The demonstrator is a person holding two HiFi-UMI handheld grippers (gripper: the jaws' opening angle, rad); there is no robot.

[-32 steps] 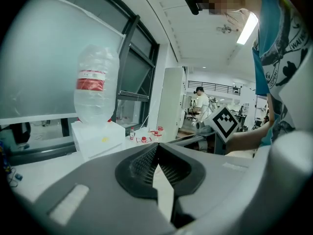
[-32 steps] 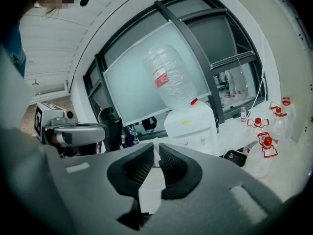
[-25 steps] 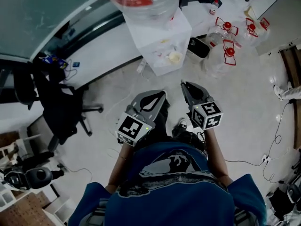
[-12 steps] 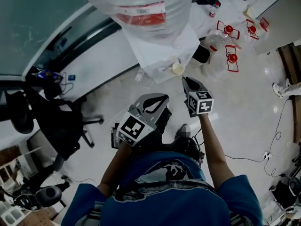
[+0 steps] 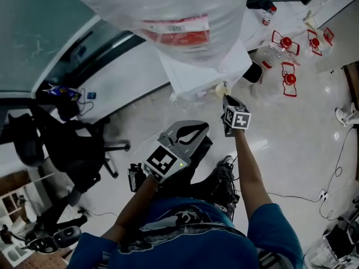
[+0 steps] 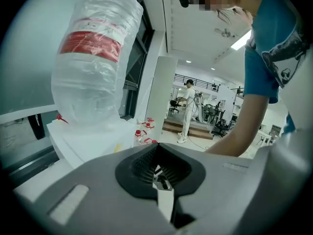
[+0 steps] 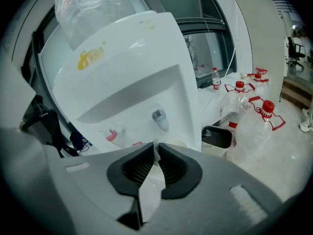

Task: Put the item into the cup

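2 tongs: right tongs (image 7: 155, 150) pinch thin pale item (image 7: 151, 185) nr water dispenser (image 7: 127, 72); left tongs (image 6: 157, 147) closed, empty.

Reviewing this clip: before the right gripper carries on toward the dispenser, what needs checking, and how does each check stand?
1. Right gripper grips the thin whitish item: ok, the jaws are closed on it.
2. Pale round cup is in place at the front of the white water dispenser: ok.
3. Item lined up over the cup's opening: cannot tell.
4. Cup empty inside: cannot tell, too small.
5. Left gripper out of the way: ok, held back, jaws together.
6. Clear plastic bottles with red caps clear of the path: ok, off to the right.
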